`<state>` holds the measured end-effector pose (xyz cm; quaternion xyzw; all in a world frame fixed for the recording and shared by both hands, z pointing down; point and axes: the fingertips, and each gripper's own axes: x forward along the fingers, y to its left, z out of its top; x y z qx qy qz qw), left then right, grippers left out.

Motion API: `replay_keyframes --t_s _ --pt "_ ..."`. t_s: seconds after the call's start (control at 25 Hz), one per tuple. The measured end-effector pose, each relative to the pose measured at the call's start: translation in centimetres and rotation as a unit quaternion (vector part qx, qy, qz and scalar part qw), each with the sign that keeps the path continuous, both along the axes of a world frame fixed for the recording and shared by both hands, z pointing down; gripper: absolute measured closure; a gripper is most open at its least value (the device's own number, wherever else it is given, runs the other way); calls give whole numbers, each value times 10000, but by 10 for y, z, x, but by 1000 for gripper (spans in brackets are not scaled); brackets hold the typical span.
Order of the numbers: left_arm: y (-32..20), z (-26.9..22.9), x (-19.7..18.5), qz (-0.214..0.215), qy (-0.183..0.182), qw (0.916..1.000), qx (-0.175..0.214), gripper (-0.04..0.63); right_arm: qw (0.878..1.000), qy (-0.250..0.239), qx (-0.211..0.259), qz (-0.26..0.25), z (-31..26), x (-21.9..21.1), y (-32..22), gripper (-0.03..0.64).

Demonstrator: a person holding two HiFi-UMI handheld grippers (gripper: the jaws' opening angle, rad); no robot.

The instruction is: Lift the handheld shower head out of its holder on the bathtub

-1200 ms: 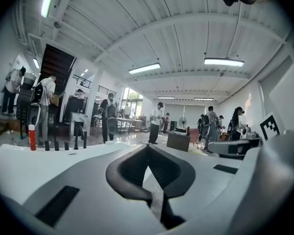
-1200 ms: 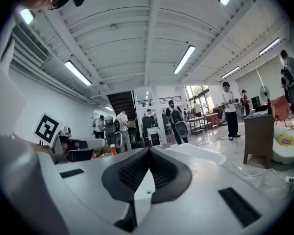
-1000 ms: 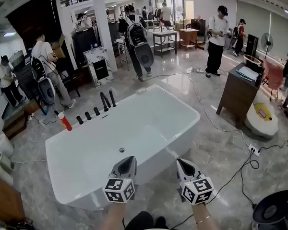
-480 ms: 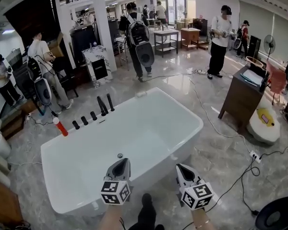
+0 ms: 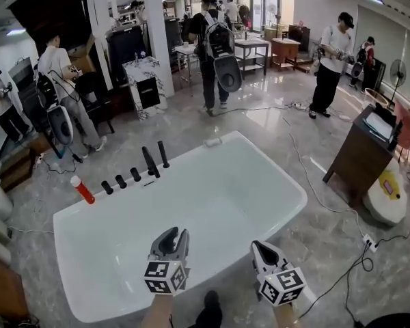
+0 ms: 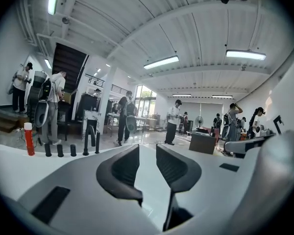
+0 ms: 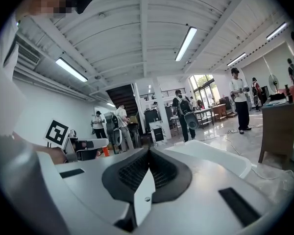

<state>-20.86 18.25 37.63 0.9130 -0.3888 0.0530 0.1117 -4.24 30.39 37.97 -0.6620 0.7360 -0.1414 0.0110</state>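
A white bathtub (image 5: 273,166) lies in front of me, and a row of black fittings stands on its far rim. The slim upright rod at the right end looks like the handheld shower head (image 5: 162,154) in its holder; it also shows in the left gripper view (image 6: 97,142). My left gripper (image 5: 175,233) hovers over the tub's near rim, far from the fittings. Its jaws (image 6: 147,148) are opening with nothing between them. My right gripper (image 5: 258,247) sits beside it over the near rim, its jaws (image 7: 148,151) shut and empty.
A red bottle (image 5: 83,190) stands on the tub rim left of the black knobs (image 5: 121,181). A wooden desk (image 5: 365,152) stands to the right, with cables (image 5: 314,183) across the marble floor. Several people stand behind the tub.
Both grippers and the view have moved forward, up to the tub's near rim. The left gripper's jaws, shut before, now stand apart.
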Motion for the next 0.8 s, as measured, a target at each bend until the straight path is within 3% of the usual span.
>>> replay_keyframes --t_s 0.36,0.8 --pt "-147 7 22 -169 -12 9998 -66 462 9996 64 -122 -229 6 19 -154 611" --pt "-245 14 27 -470 -122 9987 -119 463 9981 29 -121 -606 9 21 -264 611"
